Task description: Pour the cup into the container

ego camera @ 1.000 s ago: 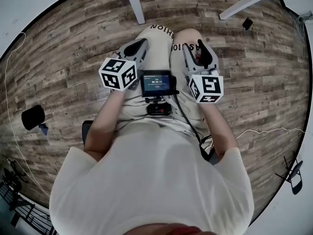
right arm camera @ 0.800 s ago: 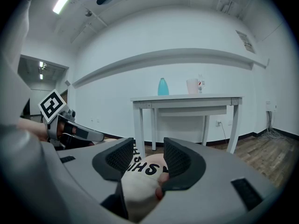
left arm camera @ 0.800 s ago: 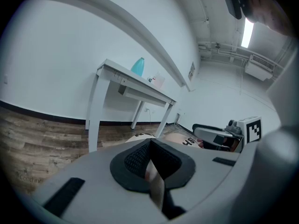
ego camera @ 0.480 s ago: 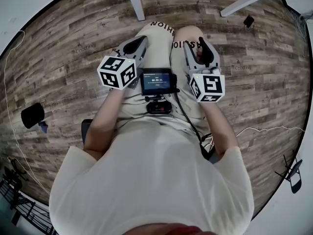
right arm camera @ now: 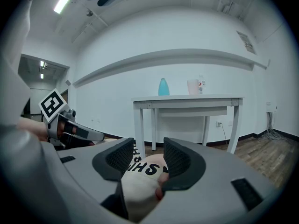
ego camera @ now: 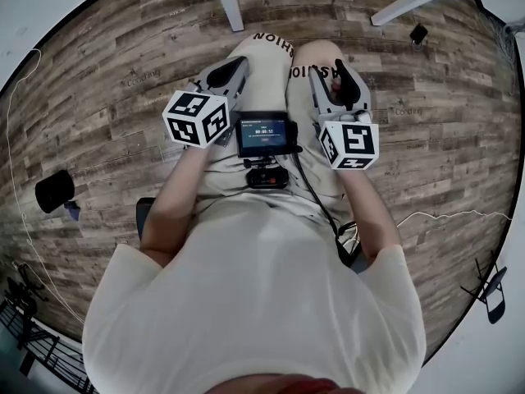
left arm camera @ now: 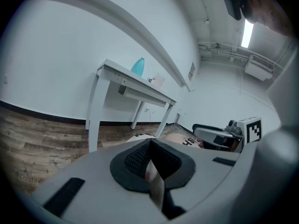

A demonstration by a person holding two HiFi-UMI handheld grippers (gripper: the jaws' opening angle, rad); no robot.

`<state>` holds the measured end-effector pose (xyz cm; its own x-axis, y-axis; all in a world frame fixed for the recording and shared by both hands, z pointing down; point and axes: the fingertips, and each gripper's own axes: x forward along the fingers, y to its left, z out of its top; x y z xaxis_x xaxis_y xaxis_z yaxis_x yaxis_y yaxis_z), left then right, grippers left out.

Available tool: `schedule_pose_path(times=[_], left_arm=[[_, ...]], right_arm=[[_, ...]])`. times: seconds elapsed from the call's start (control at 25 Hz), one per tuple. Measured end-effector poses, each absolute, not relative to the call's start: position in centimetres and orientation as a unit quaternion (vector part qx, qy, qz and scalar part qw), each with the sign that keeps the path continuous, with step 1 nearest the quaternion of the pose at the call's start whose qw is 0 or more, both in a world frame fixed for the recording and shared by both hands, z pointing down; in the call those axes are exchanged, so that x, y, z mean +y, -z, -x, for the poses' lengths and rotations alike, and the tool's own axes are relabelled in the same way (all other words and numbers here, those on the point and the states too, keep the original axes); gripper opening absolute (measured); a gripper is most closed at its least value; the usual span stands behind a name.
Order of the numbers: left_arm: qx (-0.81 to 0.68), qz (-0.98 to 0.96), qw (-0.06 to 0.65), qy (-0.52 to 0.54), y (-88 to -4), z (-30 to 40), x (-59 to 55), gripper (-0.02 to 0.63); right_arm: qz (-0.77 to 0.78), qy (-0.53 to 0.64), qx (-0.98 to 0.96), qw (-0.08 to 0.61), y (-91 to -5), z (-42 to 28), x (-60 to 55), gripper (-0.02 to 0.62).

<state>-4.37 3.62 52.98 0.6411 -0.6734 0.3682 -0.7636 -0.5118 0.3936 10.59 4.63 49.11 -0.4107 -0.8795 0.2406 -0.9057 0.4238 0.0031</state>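
Your floor (ego camera: 98, 138) was matt, grainy wood; the table (right arm camera: 187, 99) smooth and white; your right gripper (right arm camera: 147, 155) matt grey plastic, its pads (right arm camera: 178, 161) ribbed black.

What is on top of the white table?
A teal vessel and a pale translucent vessel stand on the white table. It is seen edge-on, so their contents and anything lying flat are hidden.

Teal vessel (right arm camera: 163, 87): opaque, narrowing toward the top; upright on the white table (right arm camera: 187, 99), near its middle.
Pale vessel (right arm camera: 193, 86): translucent, pinkish, wider at the rim; upright on the same tabletop, close beside the teal one, apart.
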Motion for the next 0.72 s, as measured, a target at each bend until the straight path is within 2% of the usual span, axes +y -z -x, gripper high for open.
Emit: schedule_pose_path(times=[0.72], left_arm=[[-0.416, -0.865, 0.269, -0.083, -52.94, 4.44, 3.56, 0.010]], right_arm=[[-0.532, -0.064, -0.838, 0.102, -49.09, -10.56, 4.57, 0.206]])
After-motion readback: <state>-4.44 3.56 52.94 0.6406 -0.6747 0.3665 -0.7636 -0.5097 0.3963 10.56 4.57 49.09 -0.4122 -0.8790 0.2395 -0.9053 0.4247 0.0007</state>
